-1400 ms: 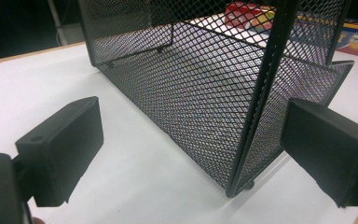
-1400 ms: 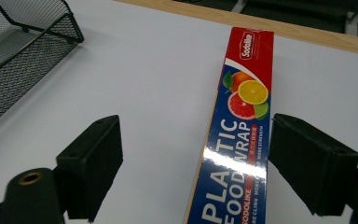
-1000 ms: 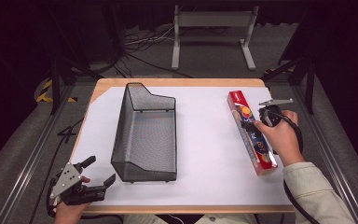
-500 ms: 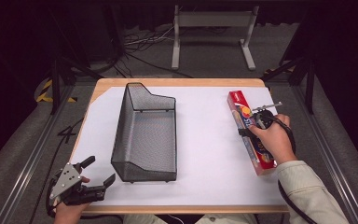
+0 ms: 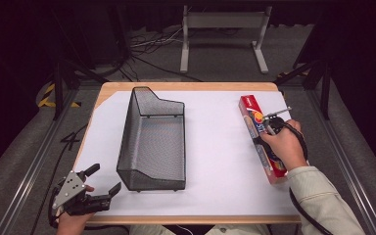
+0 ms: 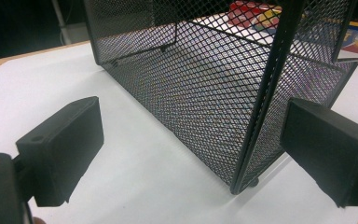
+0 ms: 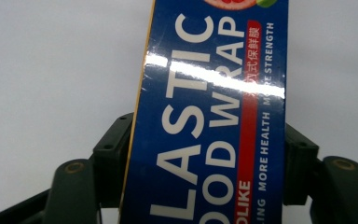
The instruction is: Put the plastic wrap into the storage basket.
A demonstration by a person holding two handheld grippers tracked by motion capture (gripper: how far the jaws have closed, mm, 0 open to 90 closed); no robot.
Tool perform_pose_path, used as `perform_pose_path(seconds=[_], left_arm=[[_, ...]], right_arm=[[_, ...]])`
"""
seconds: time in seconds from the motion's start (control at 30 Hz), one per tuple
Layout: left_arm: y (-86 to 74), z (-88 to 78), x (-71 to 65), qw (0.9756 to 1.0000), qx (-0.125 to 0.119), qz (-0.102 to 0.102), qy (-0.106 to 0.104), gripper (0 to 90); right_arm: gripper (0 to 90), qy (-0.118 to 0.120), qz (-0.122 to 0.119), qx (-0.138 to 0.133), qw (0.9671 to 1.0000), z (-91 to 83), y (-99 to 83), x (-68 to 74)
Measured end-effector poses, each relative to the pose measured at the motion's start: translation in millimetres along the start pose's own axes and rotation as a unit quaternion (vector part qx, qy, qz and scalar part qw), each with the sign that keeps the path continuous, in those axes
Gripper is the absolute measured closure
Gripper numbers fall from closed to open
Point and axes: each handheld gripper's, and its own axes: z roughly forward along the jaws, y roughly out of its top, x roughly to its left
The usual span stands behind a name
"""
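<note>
A long red and blue plastic wrap box (image 5: 251,111) lies along the right side of the white-covered table (image 5: 215,147). My right gripper (image 5: 268,136) is down over its middle, under the person's hand. In the right gripper view its jaws press both long sides of the plastic wrap box (image 7: 209,116), which rests flat on the sheet. A black wire mesh basket (image 5: 127,139) stands left of centre, lengthwise. My left gripper (image 5: 104,178) hovers at the table's front left corner, open, with the mesh basket (image 6: 191,70) and its near corner post just ahead between the pads.
The table's wooden rim (image 5: 191,86) shows at the far edge. Beyond it stand a white metal frame (image 5: 223,22) and loose cables (image 5: 147,46) on the floor. Dark rails (image 5: 29,161) run along both sides of the table.
The right hand and gripper have slid toward the near end of the box and lowered, with the jaws now around its sides. The left gripper has barely moved.
</note>
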Motion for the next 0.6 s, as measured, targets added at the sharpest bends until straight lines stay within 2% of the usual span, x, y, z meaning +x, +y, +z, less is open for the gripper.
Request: perform_pose_path(seconds=[0.13,0.27,0.43,0.6], left_arm=[[-0.1,-0.1,0.0,1.0000,0.000,0.000,0.001,6.9],[0.0,-0.1,0.0,1.0000,0.000,0.000,0.001,6.9],[0.4,-0.2,-0.2,1.0000,0.001,0.002,0.002,6.9],[0.7,-0.3,-0.7,1.0000,0.001,0.002,0.003,7.0]], right_arm=[[38.2,-0.006,0.011,-0.003,0.9999,-0.9,-0.6,1.0],[38.8,-0.001,0.023,-0.010,0.9997,-2.4,-2.5,0.2],[39.0,0.013,0.027,-0.015,0.9994,-11.8,-3.3,0.1],[39.0,0.026,0.024,-0.029,0.9989,-29.9,-4.2,4.7]])
